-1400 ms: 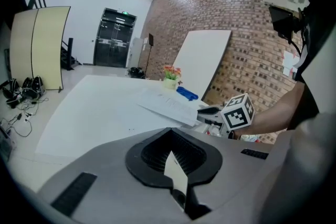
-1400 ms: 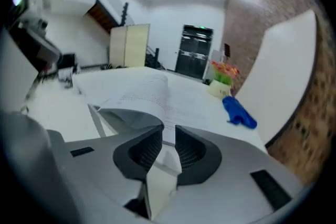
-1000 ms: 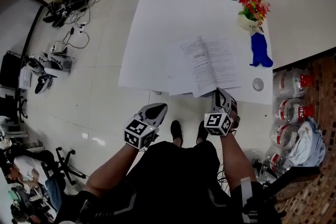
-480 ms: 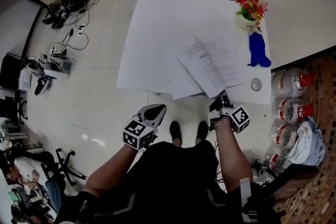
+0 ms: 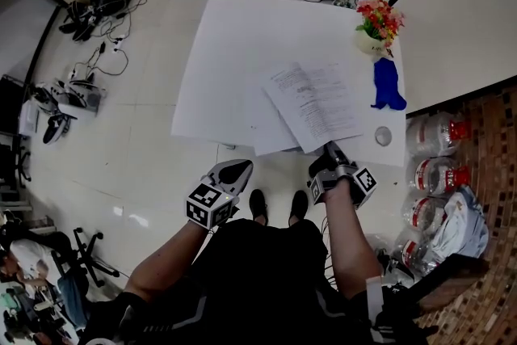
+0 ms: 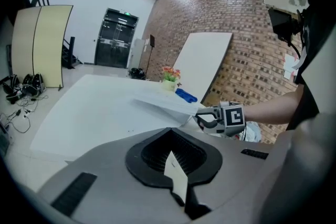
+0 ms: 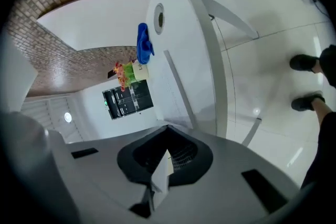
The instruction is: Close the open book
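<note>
**Head view.** The open book point(image 5: 311, 105) lies on the white table point(image 5: 234, 52), on my side of the flower pot point(image 5: 376, 24) and a little to its left. Its spine is skewed against the table's near edge. My right gripper point(image 5: 329, 152) meets the corner of the book farthest from the pot. My left gripper point(image 5: 236, 168) hangs off the table, much farther from the pot, so the right hand is plainly the nearer. The print on the upper page is too small to read.

**Left gripper view.** The jaws of my left gripper point(image 6: 174, 173) stand together with nothing between them. On the near side of the pot point(image 6: 169, 81), a leaf of the book point(image 6: 163, 105) slopes up off the table into the right gripper point(image 6: 203, 118). That gripper's cube shows a black square marker and no words.

**Right gripper view.** My right gripper point(image 7: 160, 173) is rolled, so the table stands on edge. Its jaws have just been closing and are now pinched narrow on the thin leaf. The book's edge point(image 7: 178, 89) runs as a fine line from the jaws towards the pot point(image 7: 137, 71), whose label I cannot read.

The coming move, as I judge it, turns on one relation: the held leaf must swing across the spine, away from the pot's side and towards my idle left gripper.
</note>
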Available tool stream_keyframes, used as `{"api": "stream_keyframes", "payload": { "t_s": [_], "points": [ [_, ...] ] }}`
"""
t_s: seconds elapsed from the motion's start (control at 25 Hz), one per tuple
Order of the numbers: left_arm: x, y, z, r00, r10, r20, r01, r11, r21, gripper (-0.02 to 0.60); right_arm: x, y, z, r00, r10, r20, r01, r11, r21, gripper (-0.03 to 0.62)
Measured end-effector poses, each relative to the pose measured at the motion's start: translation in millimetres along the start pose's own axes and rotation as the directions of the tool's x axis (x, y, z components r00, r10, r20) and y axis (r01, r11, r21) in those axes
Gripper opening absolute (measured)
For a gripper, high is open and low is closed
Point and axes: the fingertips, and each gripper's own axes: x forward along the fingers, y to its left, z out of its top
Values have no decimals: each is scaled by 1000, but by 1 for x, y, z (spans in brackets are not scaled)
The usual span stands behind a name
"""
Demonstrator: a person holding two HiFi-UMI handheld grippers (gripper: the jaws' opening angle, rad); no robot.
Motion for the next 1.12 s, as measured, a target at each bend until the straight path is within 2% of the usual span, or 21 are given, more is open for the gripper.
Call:
{"api": "stream_keyframes", "payload": {
  "t_s": [0.04, 0.16, 0.24, 0.44, 0.6, 0.72, 0.76, 0.84, 0.92, 0.96, 1.0, 1.04, 1.08, 1.12],
  "points": [
    [0, 0, 0, 1000, 1, 0, -1, 1000, -1, -5, 0, -1, -3, 1000, -6, -4, 6, 1000, -15, -3],
    [0, 0, -2, 1000, 2, -7, -2, 1000, -5, -5, -1, 4, -4, 999, -48, 3, 47, 982, -185, -2],
    [0, 1, -4, 1000, 4, -9, -4, 1000, -5, -5, -1, 10, 0, 998, -58, 22, 62, 968, -242, -2],
    [-5, 4, -8, 1000, 8, -13, -8, 1000, -13, -5, 0, 9, 4, 999, -32, 2, 32, 972, -233, -2],
    [-8, 6, -10, 1000, 6, -31, -6, 1000, -8, -5, 6, -1, 32, 997, 34, 68, -27, 995, -92, -2],
    [-10, 8, -10, 999, 14, -36, -14, 1000, -2, -5, 9, -1, 42, 993, 57, 105, -60, 998, 26, -2],
    [-10, 8, -9, 999, 16, -35, -17, 1000, -5, -5, 10, 1, 43, 993, 62, 99, -64, 998, 24, -2],
    [-10, 8, -9, 999, 18, -34, -18, 1000, -8, -5, 8, 8, 40, 997, 50, 53, -44, 993, -107, -2],
    [-11, 8, -10, 999, 19, -31, -20, 1000, -7, -5, 6, 21, 24, 1000, 16, -16, -20, 948, -319, -2],
    [-12, 9, -10, 999, 21, -31, -21, 1000, -7, -5, 5, 26, 16, 999, -6, -50, -16, 906, -424, -2],
    [-12, 9, -11, 999, 22, -32, -22, 1000, -6, -5, 5, 28, 10, 997, -33, -76, -12, 846, -533, -2],
    [-12, 9, -12, 999, 21, -34, -22, 1000, -5, -5, 5, 30, 5, 994, -65, -91, -9, 766, -643, -2],
    [-12, 7, -13, 999, 20, -35, -20, 1000, -3, -5, 5, 32, 1, 990, -98, -97, -7, 665, -746, 0],
    [-11, 6, -13, 999, 17, -36, -17, 1000, -2, -5, 4, 35, -3, 987, -127, -98, -12, 550, -835, 0]
  ]
}}
